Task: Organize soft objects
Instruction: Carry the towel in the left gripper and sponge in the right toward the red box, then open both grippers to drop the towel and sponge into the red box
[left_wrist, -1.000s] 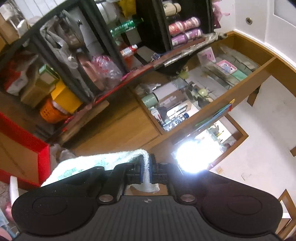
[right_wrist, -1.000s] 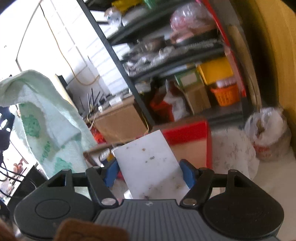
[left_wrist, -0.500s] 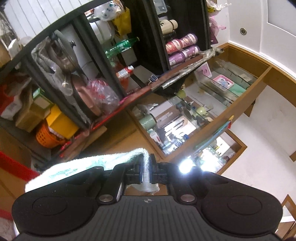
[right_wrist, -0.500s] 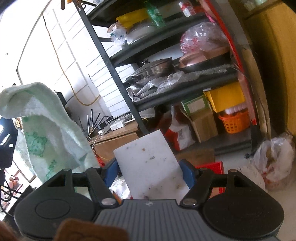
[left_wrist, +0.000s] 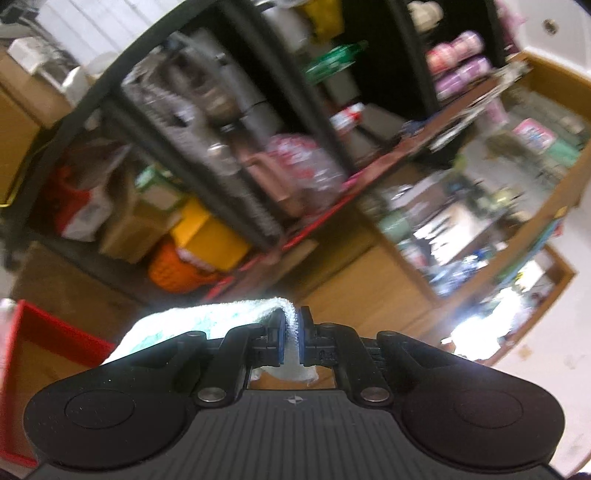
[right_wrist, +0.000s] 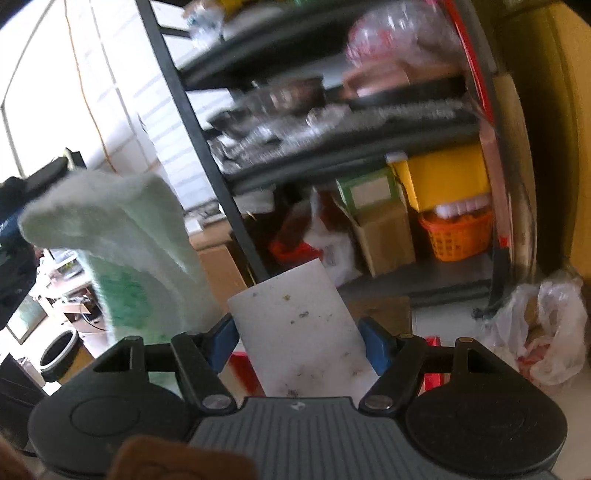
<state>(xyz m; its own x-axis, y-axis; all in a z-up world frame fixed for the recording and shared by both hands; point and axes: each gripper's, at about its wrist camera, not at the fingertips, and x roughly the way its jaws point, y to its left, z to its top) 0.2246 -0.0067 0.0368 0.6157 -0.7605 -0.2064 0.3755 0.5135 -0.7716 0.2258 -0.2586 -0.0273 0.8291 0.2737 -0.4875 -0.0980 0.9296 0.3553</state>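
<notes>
A pale green towel with darker green prints is pinched at its edge by my left gripper, which is shut on it; the cloth drapes off to the left. The same towel hangs at the left of the right wrist view. My right gripper is shut on a white speckled slab, whose two sides sit against the blue pads. Both views are blurred by motion.
A black metal shelf rack holds pots, bags, a yellow box and an orange basket. A red-rimmed box is at lower left. A wooden glass-front cabinet stands to the right. A plastic bag lies on the floor.
Both views have swept sideways and down across the shelf rack. The towel stays in the left gripper and the white slab in the right. The red box is back at lower left.
</notes>
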